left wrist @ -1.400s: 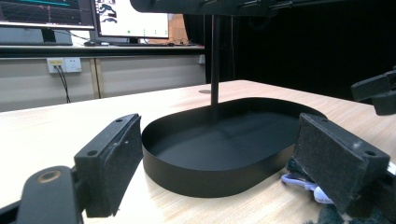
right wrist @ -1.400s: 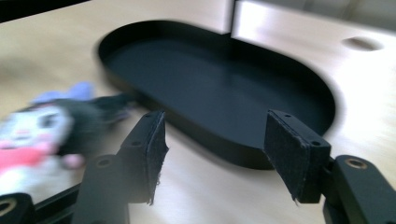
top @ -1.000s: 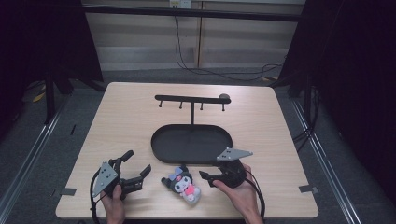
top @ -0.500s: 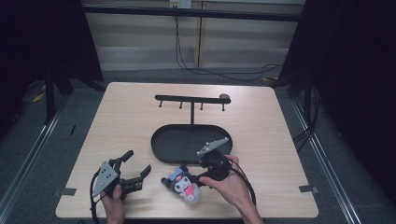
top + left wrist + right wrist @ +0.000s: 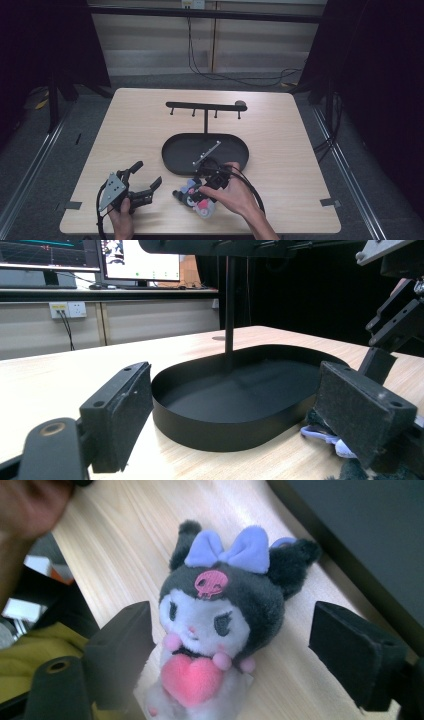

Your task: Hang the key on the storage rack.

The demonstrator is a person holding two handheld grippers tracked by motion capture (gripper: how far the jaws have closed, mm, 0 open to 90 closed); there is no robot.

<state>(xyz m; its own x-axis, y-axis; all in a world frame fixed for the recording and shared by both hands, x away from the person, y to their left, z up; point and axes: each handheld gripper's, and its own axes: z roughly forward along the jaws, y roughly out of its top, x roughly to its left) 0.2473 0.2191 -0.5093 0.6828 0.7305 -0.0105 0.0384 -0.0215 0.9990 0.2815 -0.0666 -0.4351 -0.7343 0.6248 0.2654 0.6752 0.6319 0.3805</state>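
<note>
A plush toy (image 5: 220, 615) with a dark head, a lilac bow and a pink heart lies on the table near the front edge (image 5: 192, 200). My right gripper (image 5: 237, 647) hangs just above it, open, with one jaw on each side of the toy and neither touching it. In the high view the right gripper (image 5: 206, 184) points down over the toy. My left gripper (image 5: 148, 173) rests open on the table to the toy's left, with nothing between its jaws (image 5: 235, 420). A bit of the plush toy (image 5: 325, 436) peeks out behind its right jaw.
A black oval tray (image 5: 172, 160) sits at mid-table, just behind the toy, with a black hook stand (image 5: 205, 107) rising from its far side. The tray (image 5: 225, 427) lies right in front of the left gripper. The tabletop's front edge is close to both hands.
My right gripper has moved left from beside the toy and tipped down over it, so that its open jaws straddle the toy. The left gripper has stayed put.
</note>
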